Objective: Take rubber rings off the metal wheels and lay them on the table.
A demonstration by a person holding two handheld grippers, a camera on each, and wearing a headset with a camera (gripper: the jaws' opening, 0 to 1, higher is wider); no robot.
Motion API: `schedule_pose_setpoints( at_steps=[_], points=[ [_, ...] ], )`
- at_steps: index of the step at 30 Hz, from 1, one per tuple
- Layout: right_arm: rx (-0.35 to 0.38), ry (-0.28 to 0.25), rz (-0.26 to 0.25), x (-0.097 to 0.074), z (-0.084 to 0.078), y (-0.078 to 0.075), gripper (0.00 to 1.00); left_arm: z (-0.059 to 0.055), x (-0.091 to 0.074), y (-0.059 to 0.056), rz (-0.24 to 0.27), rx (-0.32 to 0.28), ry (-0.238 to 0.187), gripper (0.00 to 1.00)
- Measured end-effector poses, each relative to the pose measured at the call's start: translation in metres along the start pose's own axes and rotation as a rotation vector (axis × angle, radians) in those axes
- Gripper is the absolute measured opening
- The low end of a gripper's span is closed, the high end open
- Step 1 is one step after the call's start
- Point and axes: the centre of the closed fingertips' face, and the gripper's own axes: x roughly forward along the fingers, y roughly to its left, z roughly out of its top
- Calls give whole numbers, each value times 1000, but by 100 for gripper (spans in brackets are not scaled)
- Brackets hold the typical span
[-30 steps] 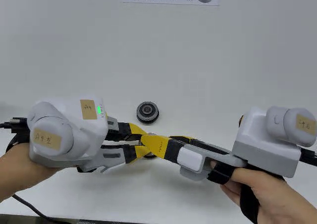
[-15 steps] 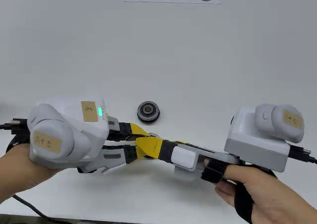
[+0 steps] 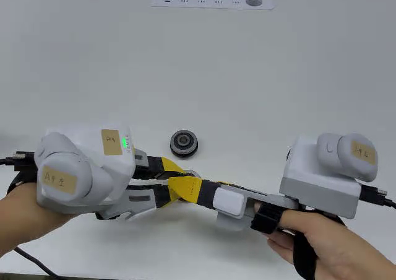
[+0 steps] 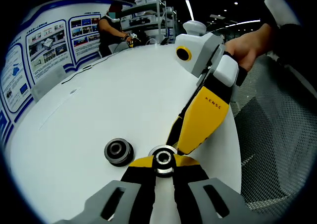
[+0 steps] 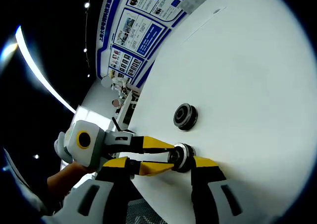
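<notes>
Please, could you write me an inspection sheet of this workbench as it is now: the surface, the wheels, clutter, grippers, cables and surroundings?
Surface: white table, looks clean.
Job's things: one wheel sits between the two grippers; a second wheel with a dark outer rim lies free beyond it. No loose rubber ring seen.
Clutter: nothing seen.
Grippers: left gripper is shut on the near wheel; right gripper meets the same wheel, its grip cannot be told.
Cables: black cable behind the left gripper; another cable at the right gripper.
Surroundings: power strip at the far side; posters and a person beyond.
</notes>
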Motion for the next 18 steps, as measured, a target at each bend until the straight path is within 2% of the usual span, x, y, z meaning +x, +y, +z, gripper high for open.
schedule_pose_setpoints(
  at_steps=[9,12,18],
  points=[
    [19,7,6,2,-2,1,51,0,0,0,0,4,5,12],
    [2,10,1,2,-1,1,51,0,0,0,1,5,6,12],
    [7,-5,2,-2,1,1,48,0,0,0,3,5,7,12]
  ],
)
